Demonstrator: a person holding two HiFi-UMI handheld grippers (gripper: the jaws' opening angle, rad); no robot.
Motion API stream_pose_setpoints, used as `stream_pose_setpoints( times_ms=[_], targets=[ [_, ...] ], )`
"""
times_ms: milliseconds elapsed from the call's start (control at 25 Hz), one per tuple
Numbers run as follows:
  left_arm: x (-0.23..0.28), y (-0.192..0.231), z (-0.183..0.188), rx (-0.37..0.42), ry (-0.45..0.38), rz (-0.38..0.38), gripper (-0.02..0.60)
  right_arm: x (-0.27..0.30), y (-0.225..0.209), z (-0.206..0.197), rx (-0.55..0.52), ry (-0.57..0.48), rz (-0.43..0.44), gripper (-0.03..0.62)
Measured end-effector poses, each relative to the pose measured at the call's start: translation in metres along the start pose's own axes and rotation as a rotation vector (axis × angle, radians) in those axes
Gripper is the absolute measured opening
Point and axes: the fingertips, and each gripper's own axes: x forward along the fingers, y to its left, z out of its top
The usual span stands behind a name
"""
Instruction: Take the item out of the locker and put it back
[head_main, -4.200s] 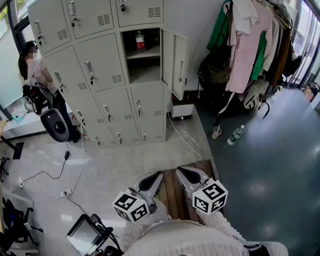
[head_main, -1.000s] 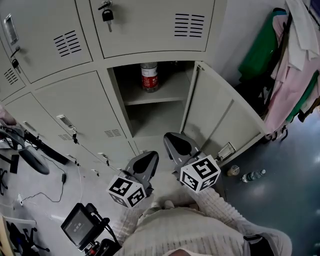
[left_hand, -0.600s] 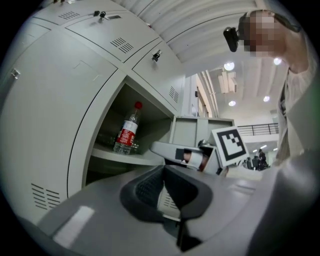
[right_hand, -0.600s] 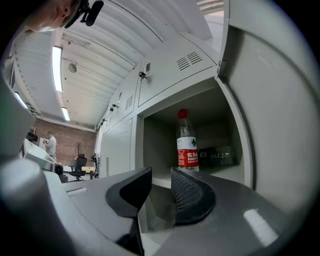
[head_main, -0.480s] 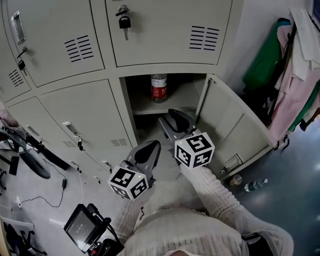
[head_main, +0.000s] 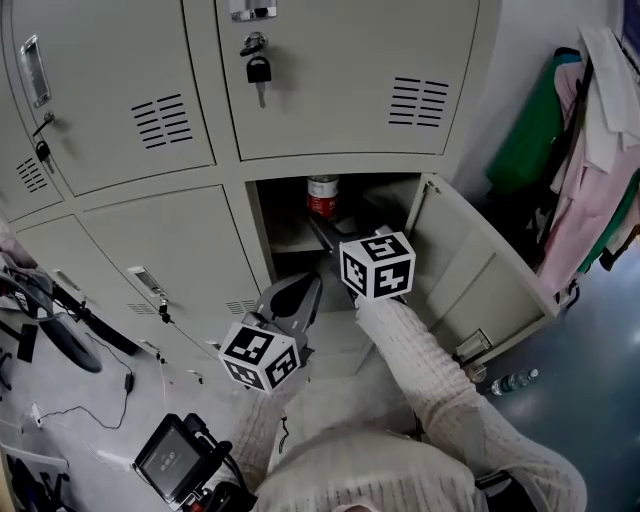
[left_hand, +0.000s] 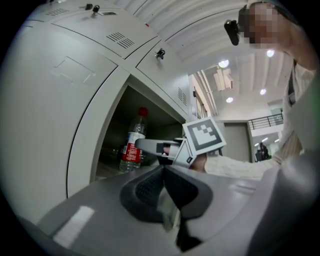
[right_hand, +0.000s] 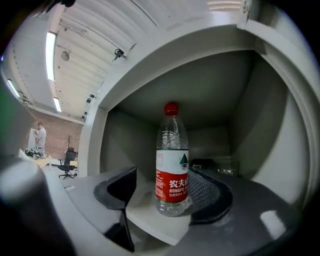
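The water bottle (right_hand: 171, 160) stands upright on the shelf (right_hand: 150, 220) of the open locker compartment (right_hand: 260, 125), red cap up, its long axis vertical and its red label facing out. It sits near the front edge of that shelf, well forward of the back wall. The right gripper (right_hand: 162, 192) reaches into the opening and the bottle lies straight ahead of it, already between its two jaws. These are spreading apart, the right one close against the bottle's side and the left one standing clear, so nothing presses on the bottle yet. With the jaws level and the bottle vertical, a squeeze across the label looks like the natural grip. The left gripper (left_hand: 162, 187) hangs outside and below the opening, jaws closed together on nothing, and is plainly the farther of the two. The locker door (head_main: 480, 265) swings open to the right, beside the reaching arm.
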Motion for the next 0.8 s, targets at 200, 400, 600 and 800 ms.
stream_pose_setpoints(
  times_ms=[200,400,600,800],
  targets=[
    [0.007,0.008,-0.001,-0.007,0.005,0.004,0.009,0.020,-0.009,-0.001,-0.014,0.055,-0.018,0.353],
    [0.011,0.016,0.001,-0.018,0.005,0.018,0.009,0.039,-0.014,-0.005,-0.028,0.094,-0.023,0.368],
    [0.013,0.025,-0.001,-0.025,0.013,0.034,0.009,0.055,-0.022,-0.007,-0.020,0.116,-0.030,0.368],
    [0.016,0.029,-0.003,-0.038,0.021,0.046,0.008,0.066,-0.025,-0.013,-0.023,0.144,-0.028,0.368]
  ],
)
